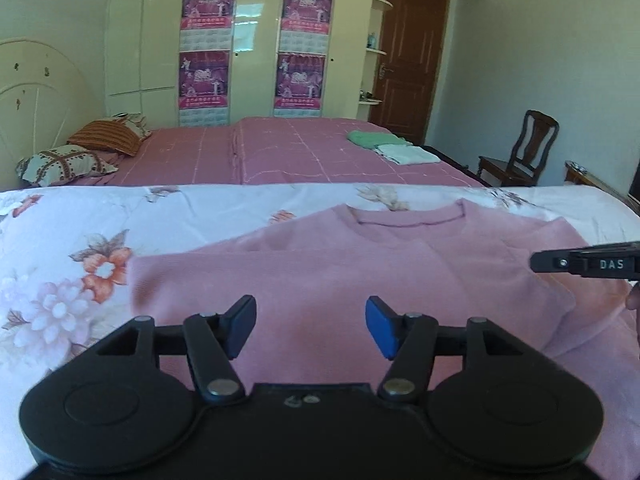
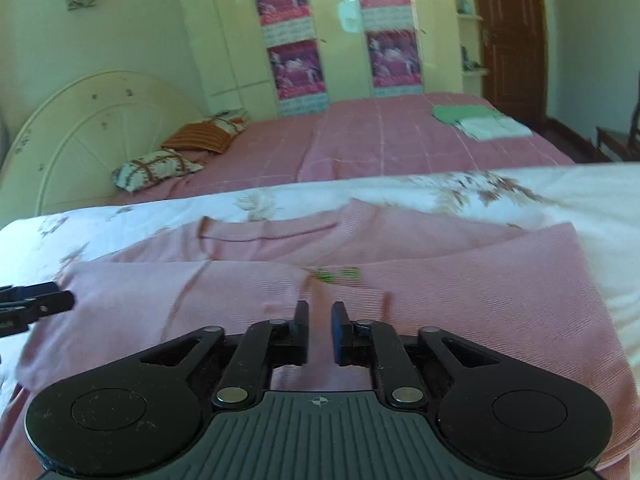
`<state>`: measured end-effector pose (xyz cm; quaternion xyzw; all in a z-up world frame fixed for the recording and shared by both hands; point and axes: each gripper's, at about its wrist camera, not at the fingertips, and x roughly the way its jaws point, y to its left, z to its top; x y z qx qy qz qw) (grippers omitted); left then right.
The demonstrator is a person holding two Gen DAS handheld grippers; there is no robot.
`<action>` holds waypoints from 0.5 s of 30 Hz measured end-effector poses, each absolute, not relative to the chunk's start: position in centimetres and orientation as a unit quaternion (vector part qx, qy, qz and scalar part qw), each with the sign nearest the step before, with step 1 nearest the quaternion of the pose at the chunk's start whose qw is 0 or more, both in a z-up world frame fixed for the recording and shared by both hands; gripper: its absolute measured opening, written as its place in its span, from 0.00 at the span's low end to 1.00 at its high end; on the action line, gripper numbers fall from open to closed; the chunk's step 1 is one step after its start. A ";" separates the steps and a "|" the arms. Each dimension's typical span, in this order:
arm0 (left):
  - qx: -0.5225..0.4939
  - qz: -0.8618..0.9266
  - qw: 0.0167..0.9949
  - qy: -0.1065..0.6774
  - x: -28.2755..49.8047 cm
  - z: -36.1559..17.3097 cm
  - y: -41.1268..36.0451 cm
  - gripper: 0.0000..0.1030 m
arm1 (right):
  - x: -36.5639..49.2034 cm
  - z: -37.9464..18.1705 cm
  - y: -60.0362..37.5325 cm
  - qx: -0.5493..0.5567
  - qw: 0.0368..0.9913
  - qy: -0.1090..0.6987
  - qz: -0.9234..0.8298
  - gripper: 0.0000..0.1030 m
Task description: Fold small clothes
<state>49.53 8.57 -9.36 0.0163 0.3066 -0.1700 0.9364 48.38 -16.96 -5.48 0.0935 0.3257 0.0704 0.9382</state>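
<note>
1. Left gripper [image 1: 311, 326] spread wide, blue pads well apart, hovering over the near part of the sweater [image 1: 360, 280]; nothing between the fingers.
2. Right gripper [image 2: 320, 332] narrowed to a slim gap, pink knit showing through that gap; cannot tell whether any cloth is pinched.
3. In the left view, right gripper's black tip, marked "DAS", reaching in from the right edge above the sweater's right side.
4. In the right view, left gripper's tip poking in at the left edge, just beside the sweater's left fold.
5. Pink sweater lying on the floral sheet [image 1: 60, 248], neck hole toward the sheet's far edge, hem toward the near edge.
6. Folded partway: 1 flap laid over the body with a straight edge facing the sheet's left side; another layer lying over on the right.
7. Small green mark [image 2: 336, 274] visible on the sweater in the right view, blurred.
8. Beyond the sheet's far edge, a bed [image 1: 280, 152] with a pink checked cover.
9. Near the bed's far right corner, a green cloth [image 1: 372, 138] and a white cloth [image 1: 408, 154], folded, touching.
10. At the bed's left end, 2 pillows [image 1: 64, 162] beside a cream headboard [image 1: 32, 92].
11. Behind the bed, a wardrobe with 4 posters [image 1: 206, 20], a brown door [image 1: 408, 60] to the right, and a wooden chair [image 1: 520, 152] by the right wall.
</note>
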 end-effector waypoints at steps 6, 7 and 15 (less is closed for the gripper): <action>0.053 -0.152 0.931 0.327 47.7 -11.9 7.0 0.61 | 47.6 -8.0 -13.9 0.026 0.930 0.355 0.093 0.43; 0.048 -0.145 0.934 0.322 47.1 -11.4 7.5 0.59 | 47.3 -8.0 -14.1 0.019 0.931 0.352 0.091 0.43; 0.010 -0.114 0.934 0.339 46.0 -11.6 9.2 0.60 | 45.4 -9.0 -15.6 0.023 0.936 0.339 0.094 0.44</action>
